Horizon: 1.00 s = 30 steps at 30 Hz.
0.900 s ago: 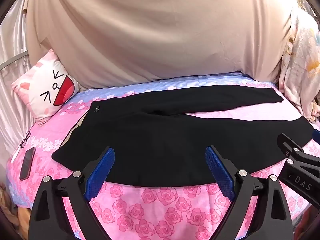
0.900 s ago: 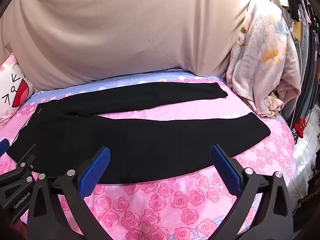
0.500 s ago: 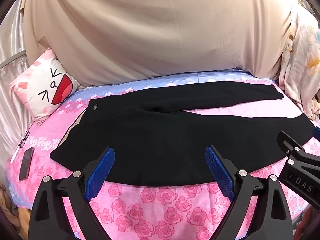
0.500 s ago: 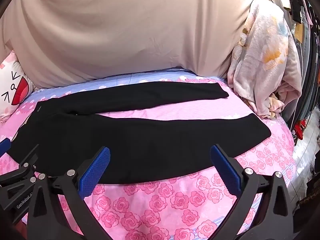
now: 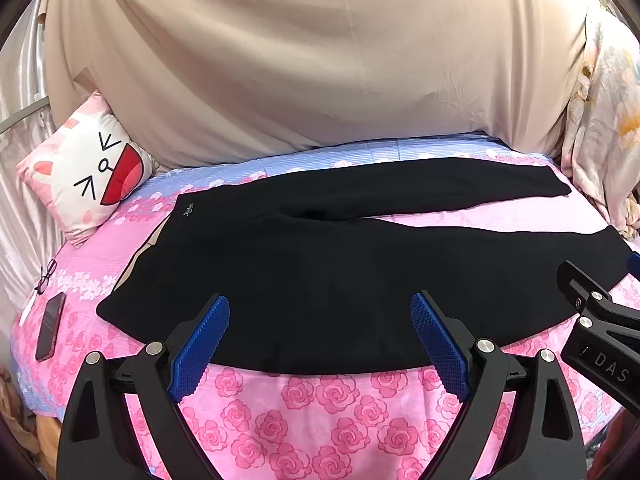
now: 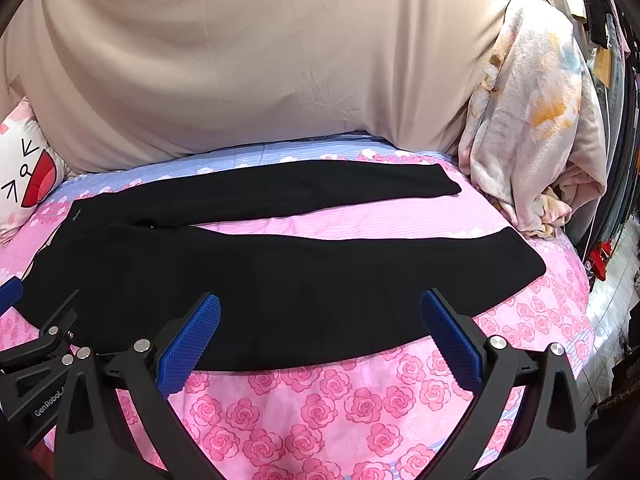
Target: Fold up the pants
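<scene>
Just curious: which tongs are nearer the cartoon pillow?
Left. The left tongs hover over the waist end near the pillow; the right tongs sit farther toward the cuffs.

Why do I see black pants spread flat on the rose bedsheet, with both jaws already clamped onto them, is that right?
Not quite. The black pants do lie flat on the rose bedsheet, but both wrist views show the left gripper and right gripper with jaws wide open, holding nothing.

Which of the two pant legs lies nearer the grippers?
The wider front leg, just past both open grippers; the far leg lies beside the beige sheet.
</scene>
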Available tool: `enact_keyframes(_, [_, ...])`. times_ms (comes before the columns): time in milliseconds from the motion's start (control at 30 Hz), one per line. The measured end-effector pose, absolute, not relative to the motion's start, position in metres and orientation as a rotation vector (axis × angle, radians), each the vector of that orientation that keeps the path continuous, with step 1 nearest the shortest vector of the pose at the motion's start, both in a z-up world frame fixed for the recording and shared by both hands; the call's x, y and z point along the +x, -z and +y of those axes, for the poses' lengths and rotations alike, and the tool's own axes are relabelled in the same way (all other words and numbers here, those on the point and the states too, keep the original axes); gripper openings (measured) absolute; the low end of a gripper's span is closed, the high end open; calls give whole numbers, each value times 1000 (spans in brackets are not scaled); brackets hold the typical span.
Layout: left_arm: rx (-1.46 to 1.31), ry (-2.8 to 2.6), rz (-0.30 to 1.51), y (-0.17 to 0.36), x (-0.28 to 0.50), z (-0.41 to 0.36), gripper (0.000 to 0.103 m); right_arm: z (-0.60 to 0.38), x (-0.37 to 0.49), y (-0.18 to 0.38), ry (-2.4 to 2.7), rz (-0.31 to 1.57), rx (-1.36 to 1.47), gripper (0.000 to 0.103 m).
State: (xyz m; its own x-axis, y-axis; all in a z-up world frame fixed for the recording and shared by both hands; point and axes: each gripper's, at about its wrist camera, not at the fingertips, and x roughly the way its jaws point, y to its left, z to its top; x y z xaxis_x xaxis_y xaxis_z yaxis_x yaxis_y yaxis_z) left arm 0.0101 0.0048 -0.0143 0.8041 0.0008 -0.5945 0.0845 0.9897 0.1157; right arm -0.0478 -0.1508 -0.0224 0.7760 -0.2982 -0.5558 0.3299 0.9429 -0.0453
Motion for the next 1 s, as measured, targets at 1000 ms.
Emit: enact_keyframes(1000, [139, 47, 637, 11, 8, 6, 89, -147, -49, 20, 333, 585, 51, 98])
